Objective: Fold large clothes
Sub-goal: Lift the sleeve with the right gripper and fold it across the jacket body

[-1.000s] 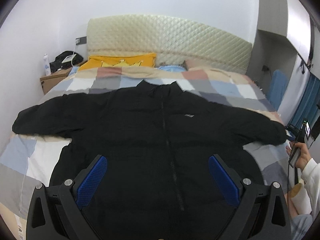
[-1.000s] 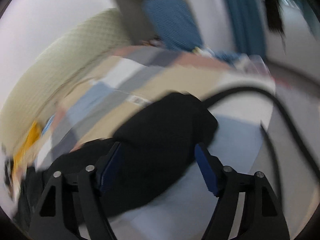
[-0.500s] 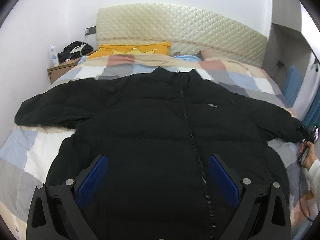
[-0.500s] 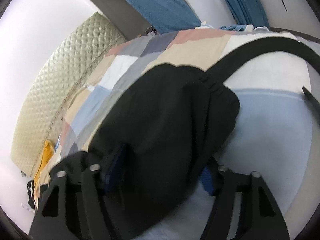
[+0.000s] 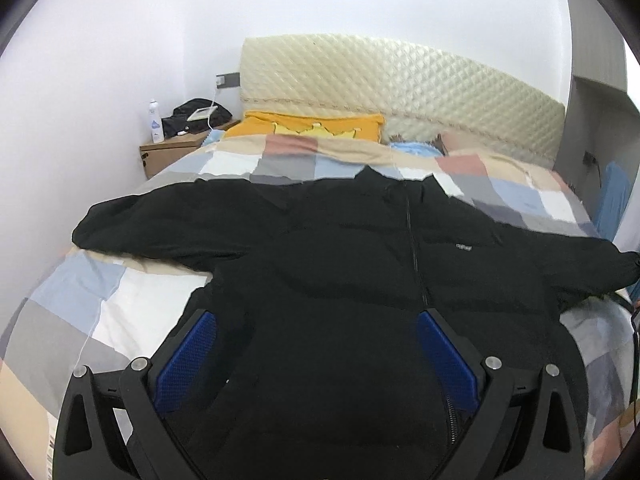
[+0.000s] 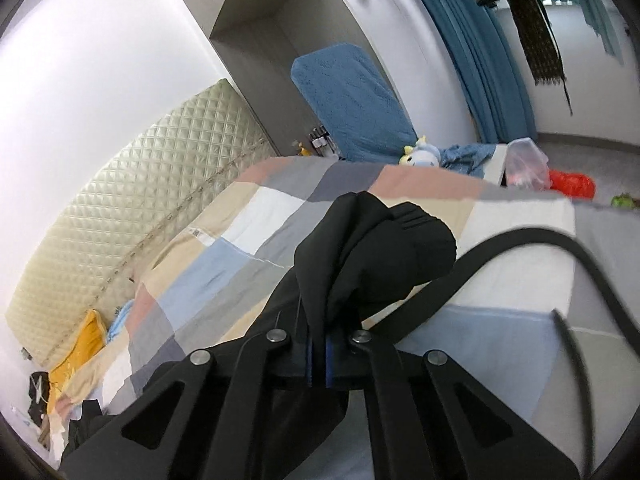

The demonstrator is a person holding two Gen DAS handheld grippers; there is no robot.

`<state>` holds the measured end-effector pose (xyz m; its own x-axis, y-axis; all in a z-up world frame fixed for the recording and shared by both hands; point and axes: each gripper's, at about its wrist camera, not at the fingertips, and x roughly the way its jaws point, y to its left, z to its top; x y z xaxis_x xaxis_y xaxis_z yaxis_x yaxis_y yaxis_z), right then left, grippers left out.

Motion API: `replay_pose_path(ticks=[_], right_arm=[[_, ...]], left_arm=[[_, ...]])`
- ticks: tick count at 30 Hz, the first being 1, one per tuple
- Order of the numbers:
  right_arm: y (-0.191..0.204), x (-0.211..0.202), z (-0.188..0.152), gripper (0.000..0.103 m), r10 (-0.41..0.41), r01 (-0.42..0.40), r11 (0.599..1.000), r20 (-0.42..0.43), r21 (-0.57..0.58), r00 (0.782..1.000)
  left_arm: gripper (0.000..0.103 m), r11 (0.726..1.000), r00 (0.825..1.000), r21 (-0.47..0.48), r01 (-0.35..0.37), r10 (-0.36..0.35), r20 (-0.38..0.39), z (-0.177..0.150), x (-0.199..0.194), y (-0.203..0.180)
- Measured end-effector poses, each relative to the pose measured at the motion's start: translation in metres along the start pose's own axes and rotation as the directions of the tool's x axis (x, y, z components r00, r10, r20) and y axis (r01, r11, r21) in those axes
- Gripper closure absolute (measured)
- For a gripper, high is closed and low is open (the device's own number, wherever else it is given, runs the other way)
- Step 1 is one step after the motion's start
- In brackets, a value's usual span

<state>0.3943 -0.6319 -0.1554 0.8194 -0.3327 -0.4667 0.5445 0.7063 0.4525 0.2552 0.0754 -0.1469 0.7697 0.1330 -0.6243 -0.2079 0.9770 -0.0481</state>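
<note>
Jacket (image 5: 340, 280), black and puffy, lies flat on the bed (image 5: 132, 308) with its front up, zipper closed and both sleeves spread out to the sides. The bed has a checked quilt, a yellow pillow (image 5: 316, 126) near the padded headboard (image 5: 400, 80), and a small nightstand (image 5: 172, 152) stands beside it at the wall. My left claw (image 5: 316, 356) hangs over the lower part of the jacket with its blue pads wide apart, gripping nothing. My right claw (image 6: 318, 356) is pressed closed on the cuff (image 6: 376, 256) of the sleeve at the bed's edge; black cloth bunches up between the pads.
</note>
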Motion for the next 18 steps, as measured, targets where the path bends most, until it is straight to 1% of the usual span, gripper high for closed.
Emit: replay_pose_path(ticks=[1,3,4,6,7,8,11,13,16,17,18], right_arm=[[0.008,-0.007,0.007,0.1,-0.004,0.004,1.0,0.005,-0.008,1.0],[0.03,-0.022,0.02,0.1,-0.009,0.009,0.999,0.018,-0.05,1.0],[0.042,-0.028,0.025,0.1,-0.006,0.008,0.997,0.028,-0.071,1.0],[0.068,-0.049,0.037,0.1,0.012,-0.006,0.994,0.054,-0.113,0.998],[0.078,-0.058,0.04,0.1,0.02,-0.011,0.991,0.065,-0.133,0.998],[0.096,-0.073,0.045,0.1,0.033,-0.018,0.985,0.089,-0.17,0.996],[0.138,-0.107,0.049,0.099,0.051,-0.013,0.967,0.142,-0.255,0.988],[0.173,-0.134,0.048,0.099,0.079,-0.021,0.95,0.175,-0.312,0.981],[0.218,-0.165,0.04,0.099,0.135,-0.051,0.918,0.189,-0.393,0.973],[0.234,-0.176,0.035,0.099,0.155,-0.061,0.905,0.192,-0.421,0.969],[0.247,-0.185,0.03,0.099,0.17,-0.069,0.894,0.194,-0.443,0.966]], left_arm=[[0.001,1.0,1.0,-0.006,0.009,-0.009,0.017,-0.001,-0.003,0.003],[0.001,1.0,1.0,-0.006,0.018,-0.017,0.023,-0.002,-0.005,0.006],[0.001,1.0,1.0,-0.003,0.009,-0.009,0.02,-0.004,-0.005,0.009],[0.001,0.999,0.998,0.006,-0.054,0.054,0.025,-0.009,-0.007,0.015],[0.001,0.998,0.997,0.012,-0.068,0.067,0.029,-0.009,-0.008,0.017],[0.001,0.997,0.997,0.013,-0.074,0.073,0.033,-0.01,-0.01,0.019],[0.001,0.998,0.996,0.007,-0.07,0.07,0.049,-0.011,-0.016,0.025],[0.001,0.998,0.997,0.001,-0.061,0.061,0.051,-0.012,-0.018,0.029],[0.001,1.0,0.998,-0.02,-0.022,0.023,0.057,-0.011,-0.022,0.034],[0.001,1.0,0.998,-0.023,-0.02,0.022,0.067,-0.012,-0.024,0.035],[0.001,0.999,0.997,-0.03,-0.034,0.036,0.073,-0.012,-0.027,0.036]])
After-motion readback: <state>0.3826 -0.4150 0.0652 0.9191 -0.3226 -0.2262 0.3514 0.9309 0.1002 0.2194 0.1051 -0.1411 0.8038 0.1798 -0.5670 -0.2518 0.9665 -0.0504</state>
